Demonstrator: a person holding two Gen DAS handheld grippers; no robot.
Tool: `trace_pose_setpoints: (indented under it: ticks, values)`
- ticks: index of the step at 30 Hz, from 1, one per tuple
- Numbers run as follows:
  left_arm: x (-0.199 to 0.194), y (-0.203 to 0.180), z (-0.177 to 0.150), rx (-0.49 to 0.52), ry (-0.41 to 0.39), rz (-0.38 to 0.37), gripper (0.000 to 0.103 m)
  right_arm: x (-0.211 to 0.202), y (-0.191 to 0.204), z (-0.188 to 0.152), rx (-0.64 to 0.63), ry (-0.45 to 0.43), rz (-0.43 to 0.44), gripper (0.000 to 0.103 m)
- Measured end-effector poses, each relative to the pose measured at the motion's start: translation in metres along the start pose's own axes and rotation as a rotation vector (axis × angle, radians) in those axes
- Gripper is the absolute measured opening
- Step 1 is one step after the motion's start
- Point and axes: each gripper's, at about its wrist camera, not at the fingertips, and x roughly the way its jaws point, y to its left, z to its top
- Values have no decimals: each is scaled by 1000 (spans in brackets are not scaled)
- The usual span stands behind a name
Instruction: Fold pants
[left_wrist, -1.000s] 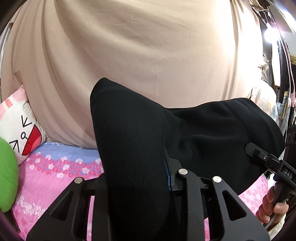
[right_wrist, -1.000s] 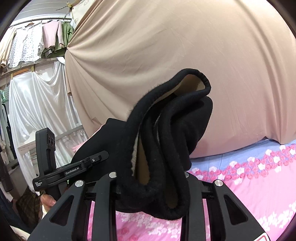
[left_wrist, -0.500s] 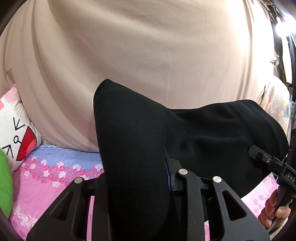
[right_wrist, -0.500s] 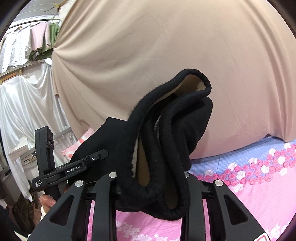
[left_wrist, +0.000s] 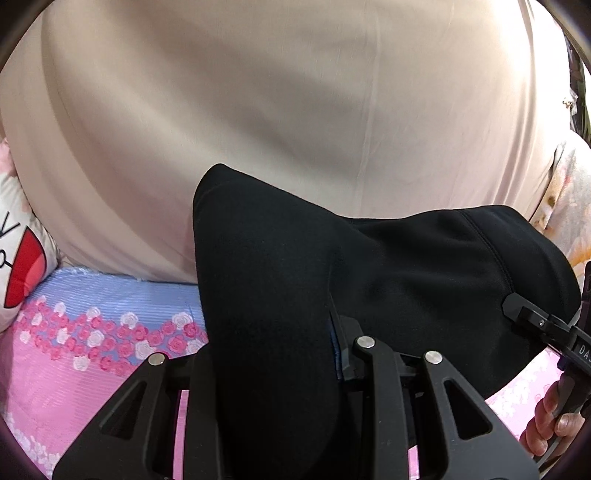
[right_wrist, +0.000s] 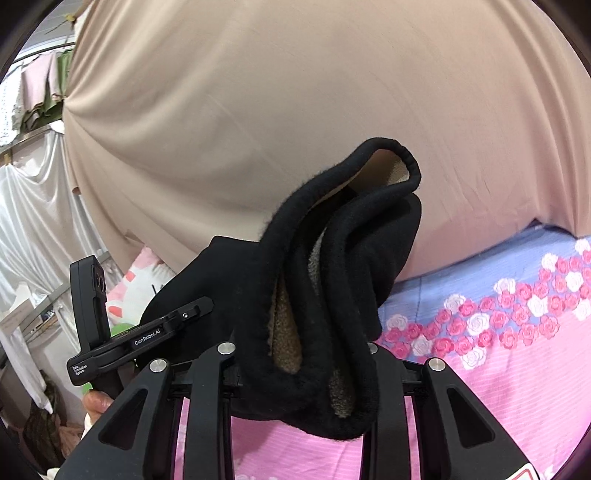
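Note:
Black fleece-lined pants (left_wrist: 406, 280) hang between my two grippers above a pink flowered bed. My left gripper (left_wrist: 273, 354) is shut on a bunched end of the pants, which drapes over its fingers and hides the tips. My right gripper (right_wrist: 299, 365) is shut on the other end of the pants (right_wrist: 332, 280), whose tan fleece lining shows inside the folds. In the left wrist view the right gripper (left_wrist: 550, 332) shows at the right edge, held by a hand. In the right wrist view the left gripper (right_wrist: 136, 339) shows at lower left.
A beige curtain (left_wrist: 295, 110) hangs close behind the bed. The pink and blue flowered bedsheet (right_wrist: 498, 350) lies below. A cartoon pillow (left_wrist: 18, 266) sits at the left edge. White sheets and hung clothes (right_wrist: 33, 192) stand at far left.
Both grippers have kept their hold on the pants while the views swung: the pillow slid further off to the left, and the curtain fills more of both views.

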Motion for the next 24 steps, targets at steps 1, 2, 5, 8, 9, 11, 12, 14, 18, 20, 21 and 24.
trace_pose_setpoints:
  ticks: [1, 2, 5, 8, 9, 11, 12, 14, 18, 20, 21, 24]
  values:
    - [5, 1, -2, -2, 8, 0, 27, 4, -5, -2, 9, 9, -3, 27]
    - [12, 3, -5, -6, 21, -1, 27, 10, -12, -6, 17, 24, -9, 27]
    - [36, 7, -19, -22, 71, 0, 27, 26, -28, -16, 41, 69, -31, 27]
    - [59, 11, -33, -25, 120, 6, 27, 44, -47, -29, 66, 118, -44, 27]
    - [66, 13, -38, -27, 134, 6, 27, 49, -52, -33, 71, 133, -50, 27]
    - [82, 18, -50, -39, 173, 7, 27, 61, -64, -44, 85, 171, -67, 27]
    - [88, 20, -55, -44, 189, 6, 27, 66, -69, -49, 90, 188, -77, 27]
    - [103, 24, -67, -50, 234, 8, 28, 79, -81, -61, 104, 234, -102, 27]
    - [116, 30, -88, -54, 266, 26, 29, 93, -97, -81, 120, 288, -126, 28]
    - [117, 34, -93, -71, 269, 11, 30, 93, -101, -84, 136, 293, -122, 29]
    - [120, 40, -95, -85, 268, 6, 31, 93, -102, -86, 144, 297, -122, 30]
    - [118, 40, -98, -99, 270, 0, 36, 92, -110, -89, 192, 308, -106, 34]
